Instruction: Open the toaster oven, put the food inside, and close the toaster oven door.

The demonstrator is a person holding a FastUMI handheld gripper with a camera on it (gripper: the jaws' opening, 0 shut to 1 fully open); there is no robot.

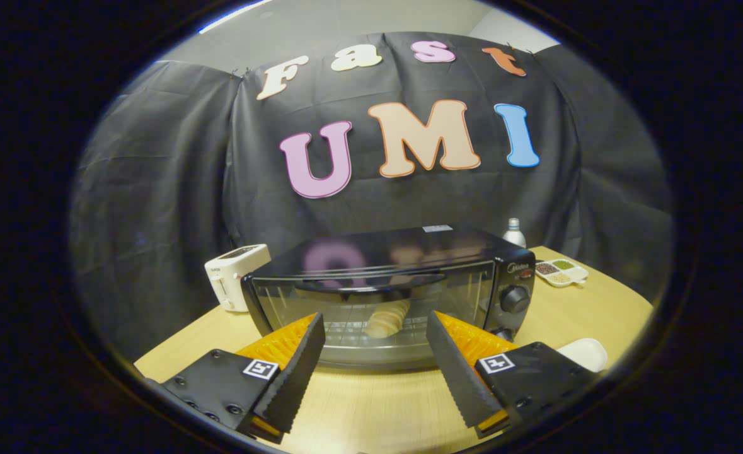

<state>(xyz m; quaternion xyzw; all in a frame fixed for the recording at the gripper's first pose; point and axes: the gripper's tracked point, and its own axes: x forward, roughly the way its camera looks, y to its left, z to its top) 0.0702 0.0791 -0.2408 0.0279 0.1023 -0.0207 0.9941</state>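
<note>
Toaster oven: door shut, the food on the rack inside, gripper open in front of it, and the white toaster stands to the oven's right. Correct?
Not quite. In the gripper view the white toaster stands to the left of the toaster oven, not the right. The rest holds: door shut, food on the rack inside, gripper open in front of it.

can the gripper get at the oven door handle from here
Probably yes: the gripper is open, holding nothing, and only bare table lies between it and the toaster oven; its door handle faces the fingers.

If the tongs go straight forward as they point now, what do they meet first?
Probably the glass door of the toaster oven, shut, with the bread behind it. The open tongs hold nothing.
</note>
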